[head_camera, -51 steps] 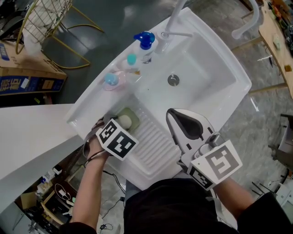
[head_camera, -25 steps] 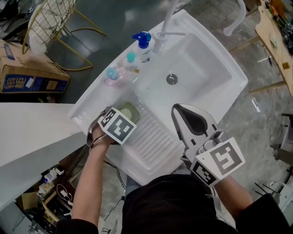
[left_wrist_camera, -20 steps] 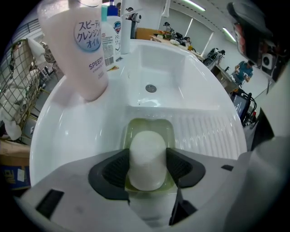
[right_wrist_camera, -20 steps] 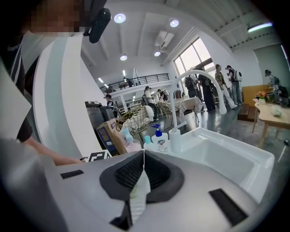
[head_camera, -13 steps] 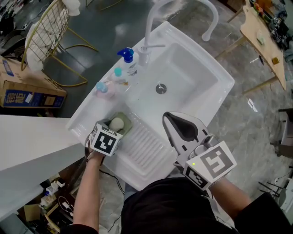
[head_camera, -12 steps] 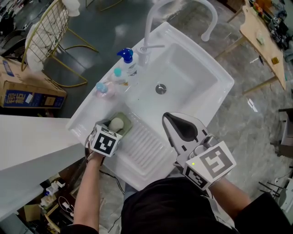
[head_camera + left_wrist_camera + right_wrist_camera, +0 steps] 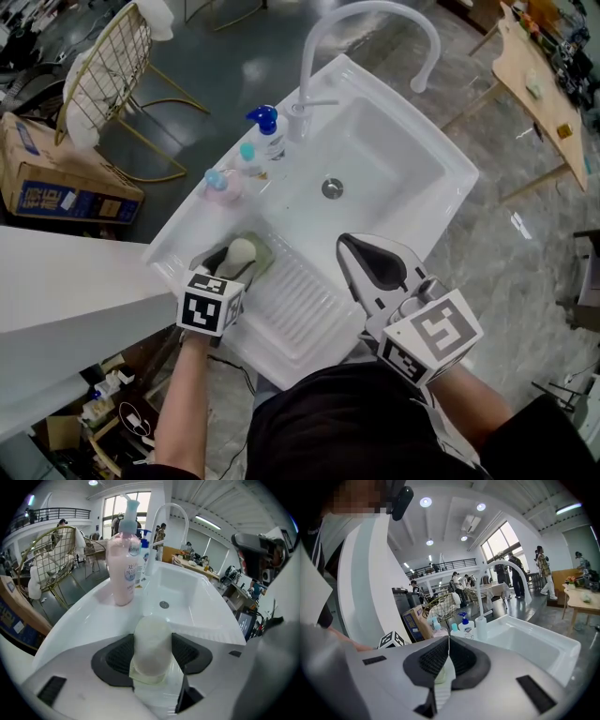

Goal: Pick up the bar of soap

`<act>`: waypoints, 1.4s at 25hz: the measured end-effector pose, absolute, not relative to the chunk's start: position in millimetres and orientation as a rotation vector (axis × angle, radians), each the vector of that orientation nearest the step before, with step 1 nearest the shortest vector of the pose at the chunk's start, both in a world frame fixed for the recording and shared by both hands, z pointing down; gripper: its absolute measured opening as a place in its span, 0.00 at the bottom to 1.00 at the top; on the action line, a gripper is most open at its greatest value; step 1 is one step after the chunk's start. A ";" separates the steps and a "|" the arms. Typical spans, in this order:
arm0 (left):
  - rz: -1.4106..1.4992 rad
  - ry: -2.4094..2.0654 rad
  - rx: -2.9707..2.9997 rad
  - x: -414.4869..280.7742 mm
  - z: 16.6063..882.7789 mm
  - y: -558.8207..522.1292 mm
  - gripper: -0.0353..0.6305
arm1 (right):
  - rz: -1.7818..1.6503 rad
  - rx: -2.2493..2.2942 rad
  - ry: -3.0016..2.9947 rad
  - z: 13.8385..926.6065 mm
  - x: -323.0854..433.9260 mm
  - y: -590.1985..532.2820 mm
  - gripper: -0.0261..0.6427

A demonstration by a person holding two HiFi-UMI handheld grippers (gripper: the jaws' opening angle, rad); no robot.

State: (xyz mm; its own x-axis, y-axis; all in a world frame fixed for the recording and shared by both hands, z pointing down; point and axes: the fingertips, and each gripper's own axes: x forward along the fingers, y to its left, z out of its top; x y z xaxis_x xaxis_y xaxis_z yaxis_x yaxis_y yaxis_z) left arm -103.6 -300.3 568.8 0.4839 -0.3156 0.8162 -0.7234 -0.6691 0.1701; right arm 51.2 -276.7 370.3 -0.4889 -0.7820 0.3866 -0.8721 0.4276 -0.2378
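Observation:
A pale, rounded bar of soap (image 7: 242,249) sits over a green soap dish (image 7: 263,262) on the near-left corner of the white sink unit (image 7: 441,202). My left gripper (image 7: 236,262) is shut on the soap (image 7: 150,651), its black pads pressing both sides in the left gripper view. I cannot tell whether the soap rests on the dish or hangs clear of it. My right gripper (image 7: 377,262) hovers shut over the ribbed drainboard (image 7: 298,302), and its jaws (image 7: 448,641) meet with nothing held.
A pink bottle (image 7: 123,569) and a blue pump bottle (image 7: 266,127) stand behind the dish, beside the curved faucet (image 7: 373,13). The basin (image 7: 380,155) with its drain lies to the right. A white counter (image 7: 66,281) borders the sink's left.
My left gripper's marker cube has slid back toward the sink's near edge, uncovering the soap between the jaws. The right gripper has stayed where it was.

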 end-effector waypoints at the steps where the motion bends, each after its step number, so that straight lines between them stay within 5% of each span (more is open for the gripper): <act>1: 1.060 -0.877 2.237 -104.6 563.0 -301.0 0.43 | 0.600 1.452 -2.467 368.7 52.4 -277.1 0.05; 35: 0.202 -1.686 2.424 -111.9 310.7 -212.7 0.43 | 0.457 1.346 -2.644 320.6 82.8 -236.9 0.05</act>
State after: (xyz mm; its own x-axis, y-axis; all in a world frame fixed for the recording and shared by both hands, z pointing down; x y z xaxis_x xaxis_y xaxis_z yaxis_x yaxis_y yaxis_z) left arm -111.9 -212.7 310.7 0.3469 -0.9132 0.2137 -0.9379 -0.3396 0.0712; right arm 82.8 -236.9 320.6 -0.5903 -0.7648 0.2582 -0.8071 0.5539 -0.2044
